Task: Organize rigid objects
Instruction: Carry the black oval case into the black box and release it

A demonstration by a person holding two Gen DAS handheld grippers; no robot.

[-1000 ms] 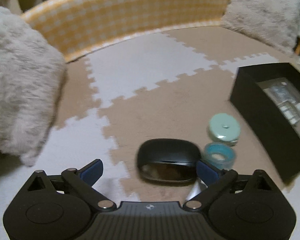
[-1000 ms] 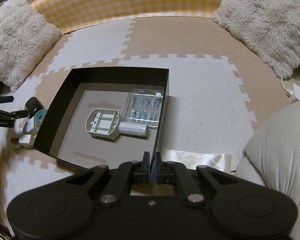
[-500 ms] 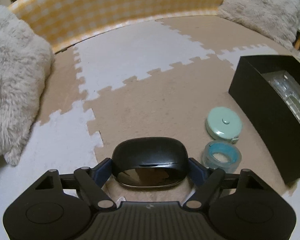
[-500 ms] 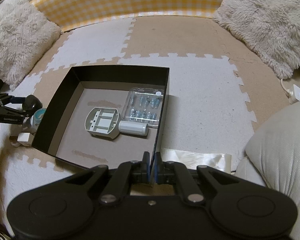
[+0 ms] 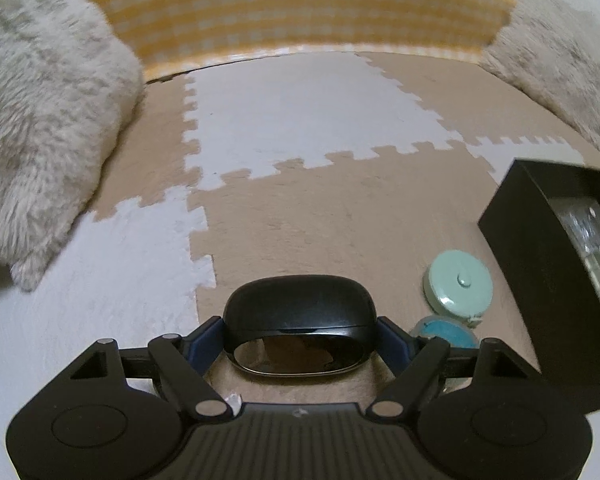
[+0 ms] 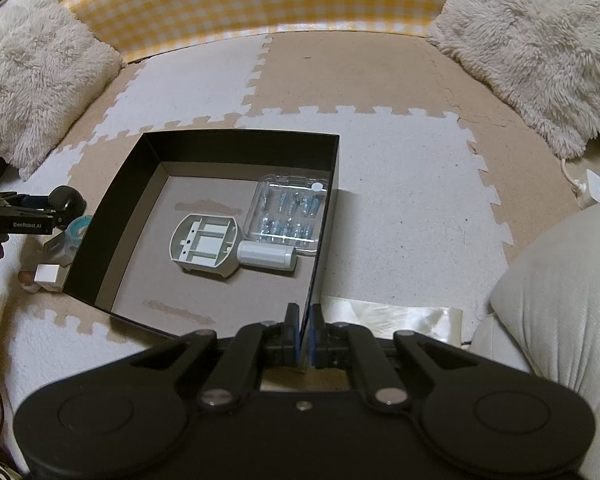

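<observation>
Black glossy case (image 5: 300,322) — long axis crosswise between pads.

left gripper (image 5: 300,336) clamped, right gripper (image 6: 305,330) pinched shut

A glossy black plastic case (image 5: 300,322), fluffy cushions (image 6: 532,44), a matt cardboard box (image 6: 236,148) and rough foam floor mats (image 6: 400,184) are seen.

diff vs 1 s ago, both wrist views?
The left gripper closed from wide open onto the black mouse and lifted it off the mat. The right gripper stayed clamped on the black box wall; box contents unchanged.
</observation>
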